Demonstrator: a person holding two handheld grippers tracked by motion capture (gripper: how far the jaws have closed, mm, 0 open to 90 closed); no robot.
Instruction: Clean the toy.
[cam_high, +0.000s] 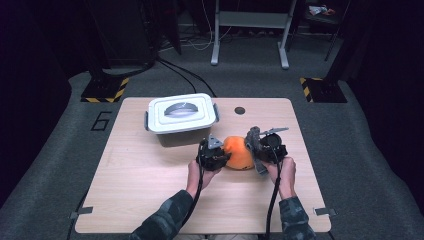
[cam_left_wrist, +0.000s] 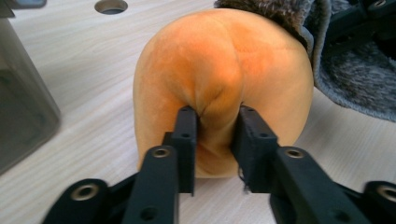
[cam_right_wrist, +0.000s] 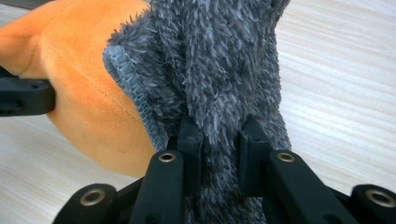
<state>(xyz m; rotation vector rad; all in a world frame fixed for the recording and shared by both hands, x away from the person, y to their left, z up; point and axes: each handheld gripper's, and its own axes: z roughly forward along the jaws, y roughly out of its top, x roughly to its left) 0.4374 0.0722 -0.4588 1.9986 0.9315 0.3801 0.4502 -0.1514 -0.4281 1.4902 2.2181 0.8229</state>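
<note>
We see a pale wood-grain counter (cam_high: 150, 170) with a smooth, flat top and a small round hole (cam_high: 240, 110) near its far edge. At its middle lies a rounded orange cushion (cam_high: 238, 152) — soft, suede-like, with a faint seam and a matte nap. Against its right side sits a grey fleece cloth (cam_high: 254, 145), shaggy and long-fibred, with a knitted, ribbed hem along one edge.

The left tongs (cam_high: 216, 156), black, blocky plastic with brass-coloured rivets, are closed on the cushion: in the left gripper view their two jaws pinch a fold of the orange fabric (cam_left_wrist: 219, 93) between them, and the surface puckers into a deep crease where they bite. The cushion rests on the counter there, bulging round and full above the jaws, with the grey fleece (cam_left_wrist: 345, 79) draped at its upper right.

The right tongs (cam_high: 260, 150) are closed on the cloth: in the right gripper view a thick tuft of the grey pile (cam_right_wrist: 219, 70) rises from between the jaws, squeezed narrow at the grip and spreading wider above. The orange cushion (cam_right_wrist: 88, 107) lies just behind it, touching the hem, and a black jaw of the other tongs (cam_right_wrist: 25, 95) shows at the left edge.

Just beside the cushion, toward the far left, stands a rectangular translucent plastic box (cam_high: 182, 120) — its white lid is clipped on and carries a grey recessed handle. A hand holds each tool, camouflage-patterned sleeves below.
</note>
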